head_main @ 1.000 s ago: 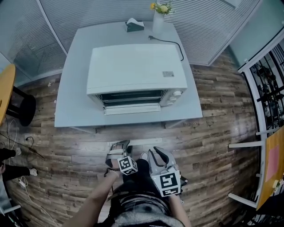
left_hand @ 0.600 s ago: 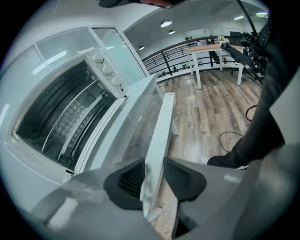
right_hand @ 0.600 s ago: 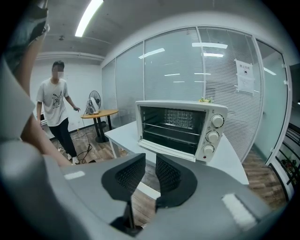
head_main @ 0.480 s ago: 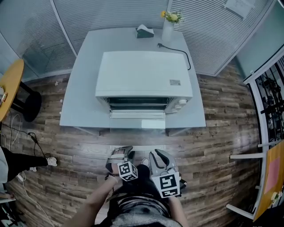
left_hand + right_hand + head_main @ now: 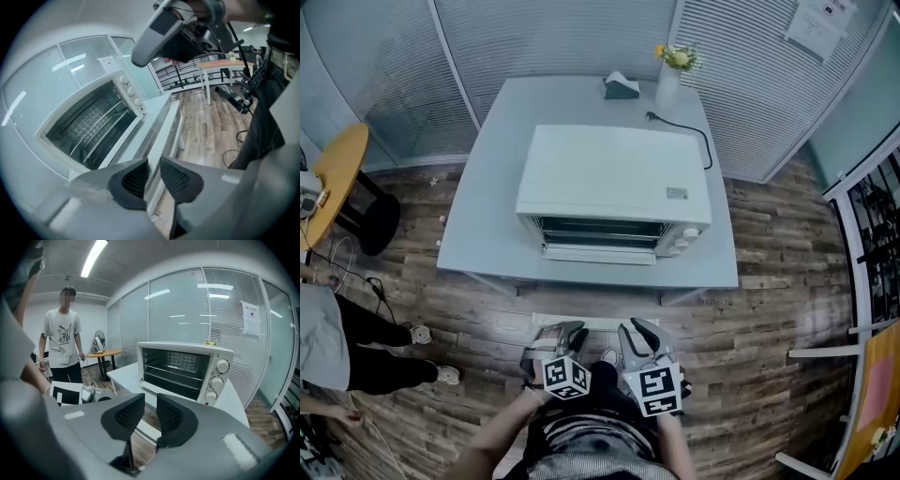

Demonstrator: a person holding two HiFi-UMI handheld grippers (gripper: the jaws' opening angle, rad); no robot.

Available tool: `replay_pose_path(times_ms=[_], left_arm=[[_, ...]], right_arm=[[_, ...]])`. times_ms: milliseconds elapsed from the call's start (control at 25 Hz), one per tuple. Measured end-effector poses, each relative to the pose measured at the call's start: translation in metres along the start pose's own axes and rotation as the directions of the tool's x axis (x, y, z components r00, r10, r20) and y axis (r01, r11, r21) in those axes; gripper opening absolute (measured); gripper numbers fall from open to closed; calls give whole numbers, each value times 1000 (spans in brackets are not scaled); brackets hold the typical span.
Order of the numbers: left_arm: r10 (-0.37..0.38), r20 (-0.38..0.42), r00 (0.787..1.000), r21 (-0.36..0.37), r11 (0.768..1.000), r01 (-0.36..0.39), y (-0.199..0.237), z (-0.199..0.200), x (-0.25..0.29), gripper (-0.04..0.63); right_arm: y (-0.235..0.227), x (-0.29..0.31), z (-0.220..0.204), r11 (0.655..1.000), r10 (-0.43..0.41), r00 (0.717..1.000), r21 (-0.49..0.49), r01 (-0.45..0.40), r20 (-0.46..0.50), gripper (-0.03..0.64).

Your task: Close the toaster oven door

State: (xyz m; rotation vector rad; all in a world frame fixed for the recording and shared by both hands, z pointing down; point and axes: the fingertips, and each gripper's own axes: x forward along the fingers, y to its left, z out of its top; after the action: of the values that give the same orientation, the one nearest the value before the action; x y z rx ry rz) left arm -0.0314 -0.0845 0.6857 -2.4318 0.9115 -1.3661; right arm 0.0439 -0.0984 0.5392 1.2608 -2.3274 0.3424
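Left gripper (image 5: 154, 176) angled downward, empty jaws just closing

Grey table (image 5: 483, 234) on wood-plank floor (image 5: 769, 309). At its far edge: white vase (image 5: 667, 89) with yellow flowers (image 5: 679, 58), small dark box (image 5: 622, 87) just left, black cord (image 5: 679, 125) near. Round yellow side table (image 5: 342, 169) off to the left, with a fan (image 5: 99, 341) behind it and a person (image 5: 62, 338) in a white printed T-shirt standing near.
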Motion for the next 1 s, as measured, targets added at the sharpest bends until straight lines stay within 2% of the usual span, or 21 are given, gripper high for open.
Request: replay_pose_path(times_ms=[280,520,720,1000], left_arm=[[-2,-5,1000,-46,999,2,14,10,-11,91],[32,17,999,-65,997,-30,36,26,-24,91],[76,32,997,-62,995,-74,59,42,-34,91],[132,26,991,-50,990,-130,83,56,-40,91]], right_arm=[[-3,7,1,999,38,999,-28,-38,-12,82],[-5,13,-10,986,77,993,-143,-89,-89,95],[-5,19,-23,950,80,981,-283,-128,-176,105],[-20,37,-14,883,16,979,-456,-110,-206,106]])
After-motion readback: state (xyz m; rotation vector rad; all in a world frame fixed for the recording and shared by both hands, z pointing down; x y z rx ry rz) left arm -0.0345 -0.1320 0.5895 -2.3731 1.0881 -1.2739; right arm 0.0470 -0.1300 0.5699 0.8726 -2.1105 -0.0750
